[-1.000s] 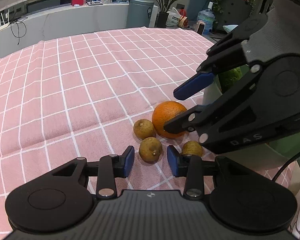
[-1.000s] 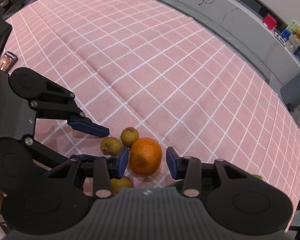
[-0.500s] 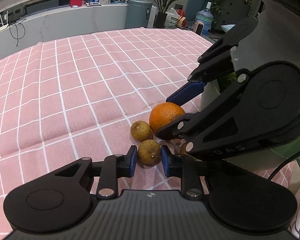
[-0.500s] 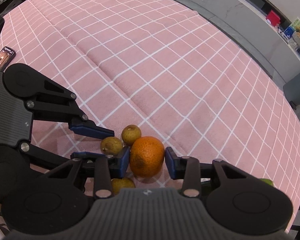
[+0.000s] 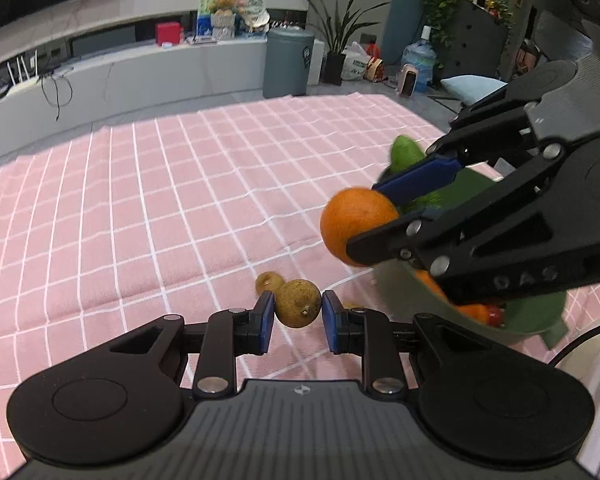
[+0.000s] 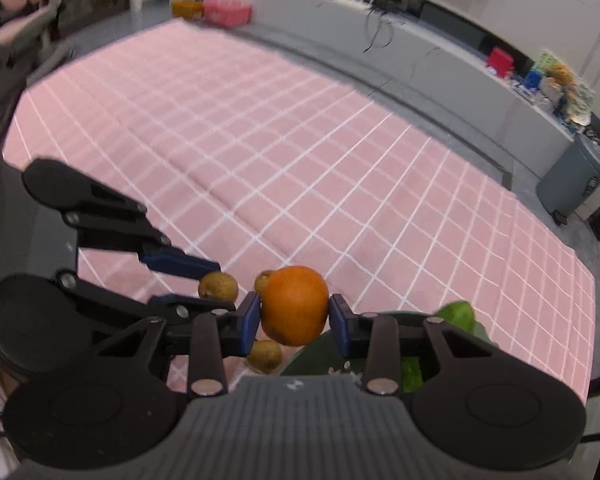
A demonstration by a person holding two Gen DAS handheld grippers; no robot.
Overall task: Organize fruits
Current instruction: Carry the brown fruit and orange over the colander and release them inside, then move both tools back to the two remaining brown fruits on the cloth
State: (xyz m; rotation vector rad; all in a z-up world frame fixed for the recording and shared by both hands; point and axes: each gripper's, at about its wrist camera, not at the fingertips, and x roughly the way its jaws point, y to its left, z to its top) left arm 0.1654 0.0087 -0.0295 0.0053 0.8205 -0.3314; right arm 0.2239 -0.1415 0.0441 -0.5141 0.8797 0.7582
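A pink tablecloth with a white grid (image 5: 148, 200) covers the work surface, with a long grey counter (image 5: 140, 76) and a grey cylindrical bin (image 5: 288, 62) behind it in the left wrist view. Toward the left of the fruit group, the left gripper (image 5: 298, 316) has its blue-padded fingers (image 5: 265, 322) clamped on a small round brown fruit (image 5: 298, 308), which appears raised off the cloth; the right wrist view shows the same fruit (image 6: 218, 286) between those pads. Just behind it a second small brown fruit (image 5: 269, 281) lies on the cloth, blurred. Further right, the right gripper (image 6: 294, 316) pinches a round orange (image 6: 295, 304) between its blue pads, held above the cloth close to the rim of a green bowl (image 5: 540, 320). The orange (image 5: 358, 226) sits beside the bowl's near edge in the left wrist view. Inside the bowl are green vegetables (image 5: 406, 152) and something orange and red, partly hidden. Another small brown fruit (image 6: 265, 355) lies on the cloth beneath the right gripper, next to the bowl (image 6: 316, 356).
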